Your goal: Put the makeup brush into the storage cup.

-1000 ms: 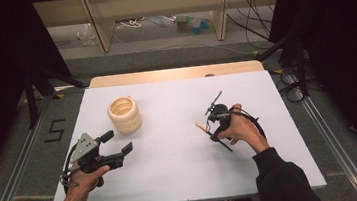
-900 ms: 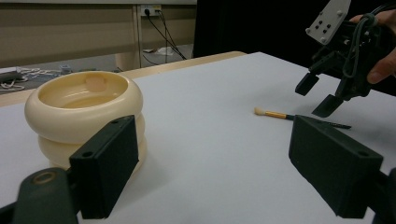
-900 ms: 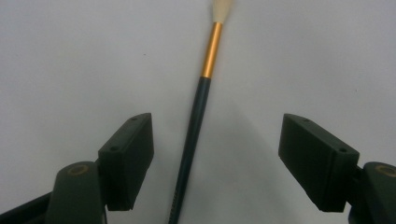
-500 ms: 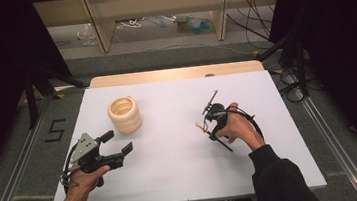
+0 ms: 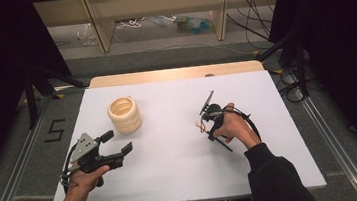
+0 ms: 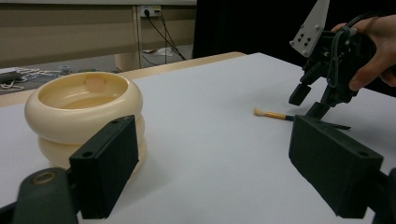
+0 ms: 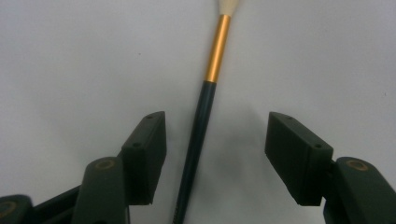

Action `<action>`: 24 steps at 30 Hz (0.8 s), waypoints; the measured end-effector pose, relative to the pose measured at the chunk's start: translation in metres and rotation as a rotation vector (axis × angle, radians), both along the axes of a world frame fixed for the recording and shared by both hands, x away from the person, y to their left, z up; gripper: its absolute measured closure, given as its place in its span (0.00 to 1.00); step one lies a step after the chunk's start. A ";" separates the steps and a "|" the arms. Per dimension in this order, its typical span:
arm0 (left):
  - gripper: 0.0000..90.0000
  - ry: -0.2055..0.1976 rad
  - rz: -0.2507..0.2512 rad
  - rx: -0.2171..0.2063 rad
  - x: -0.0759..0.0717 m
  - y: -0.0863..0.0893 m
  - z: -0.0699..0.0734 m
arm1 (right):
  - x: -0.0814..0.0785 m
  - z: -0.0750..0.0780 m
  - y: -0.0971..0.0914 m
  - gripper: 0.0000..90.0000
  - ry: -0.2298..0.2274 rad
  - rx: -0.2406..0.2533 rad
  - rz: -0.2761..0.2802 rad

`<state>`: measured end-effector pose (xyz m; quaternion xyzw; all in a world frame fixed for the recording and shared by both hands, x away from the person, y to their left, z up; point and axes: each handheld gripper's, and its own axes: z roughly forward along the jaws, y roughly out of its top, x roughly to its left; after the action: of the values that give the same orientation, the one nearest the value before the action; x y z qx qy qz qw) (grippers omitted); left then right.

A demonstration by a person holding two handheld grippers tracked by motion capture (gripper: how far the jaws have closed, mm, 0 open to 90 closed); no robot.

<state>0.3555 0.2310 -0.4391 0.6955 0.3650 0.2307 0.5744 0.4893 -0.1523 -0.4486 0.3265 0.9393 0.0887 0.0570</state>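
Note:
A small brush with a dark handle, a gold ferrule and pale bristles lies flat on the white table. My right gripper hovers just over it, open, with the handle running between the two jaws and nearer the left one. From the left gripper view the brush lies under the right gripper. A cream, ribbed round pot stands at the table's left. My left gripper is held open in front of the pot, apart from it, with nothing between its jaws.
A wooden strip borders the table's far edge. Beyond it stand shelf legs with cables and clutter on the floor. Metal rails run along both sides of the table.
My right gripper has shifted slightly left and down over the brush, its hand tilting more. The left gripper and the pot have stayed put.

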 end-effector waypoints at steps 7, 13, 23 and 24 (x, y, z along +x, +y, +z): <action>0.17 0.000 0.000 -0.002 0.000 0.000 0.000 | 0.001 -0.002 0.001 0.49 0.033 -0.007 -0.019; 0.17 -0.002 -0.002 -0.001 0.000 0.000 0.000 | 0.003 -0.004 0.001 0.53 0.044 0.006 -0.020; 0.17 -0.003 -0.002 -0.003 0.000 0.001 0.000 | 0.004 -0.001 0.005 0.62 0.066 0.002 -0.024; 0.17 -0.001 -0.001 0.000 0.000 0.001 0.001 | 0.004 -0.002 0.005 0.63 0.067 0.002 -0.022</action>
<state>0.3555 0.2316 -0.4384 0.6953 0.3643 0.2309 0.5748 0.4933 -0.1470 -0.4503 0.3394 0.9370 0.0782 0.0263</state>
